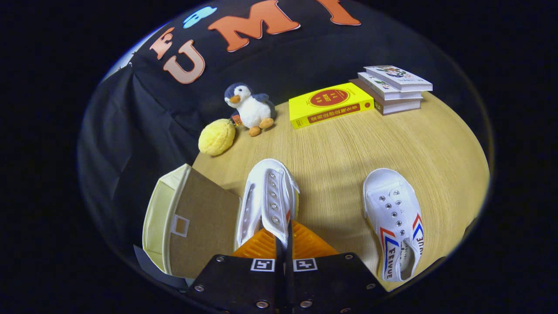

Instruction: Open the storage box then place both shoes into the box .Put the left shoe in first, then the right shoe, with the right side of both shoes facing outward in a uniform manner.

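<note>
Between storage box (192, 222) and right shoe (396, 218), tool (283, 244) clenched on left shoe (268, 200), open tabletop (340, 152) beyond.

Far side of wood-grain worktop (348, 148): penguin plush (249, 108), yellow plush ball (216, 138) touching it at left, yellow book (330, 105) lying flat, three-book stack (394, 88) just right of it.

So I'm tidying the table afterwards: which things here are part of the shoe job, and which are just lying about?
Job: white canvas shoe gripped in the tool; second white canvas shoe; beige fabric storage box.
Lying about: plush penguin; yellow plush ball; yellow book; book stack.
</note>
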Action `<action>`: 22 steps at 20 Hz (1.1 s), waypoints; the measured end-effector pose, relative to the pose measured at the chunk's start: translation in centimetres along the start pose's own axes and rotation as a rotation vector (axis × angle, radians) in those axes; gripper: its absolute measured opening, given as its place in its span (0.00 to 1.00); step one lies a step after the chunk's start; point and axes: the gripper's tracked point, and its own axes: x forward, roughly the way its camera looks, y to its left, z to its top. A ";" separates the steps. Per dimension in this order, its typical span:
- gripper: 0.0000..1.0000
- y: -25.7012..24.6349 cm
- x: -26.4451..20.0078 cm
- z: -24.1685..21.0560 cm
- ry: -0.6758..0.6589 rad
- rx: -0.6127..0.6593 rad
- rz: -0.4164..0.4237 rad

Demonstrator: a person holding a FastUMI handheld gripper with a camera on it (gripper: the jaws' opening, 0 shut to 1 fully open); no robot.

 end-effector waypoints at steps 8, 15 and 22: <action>0.01 7.8 -4.7 3.6 0.009 0.038 0.116; 0.02 16.8 -5.4 4.3 0.016 -0.019 0.202; 0.02 22.4 -0.7 -0.5 0.142 -0.073 0.166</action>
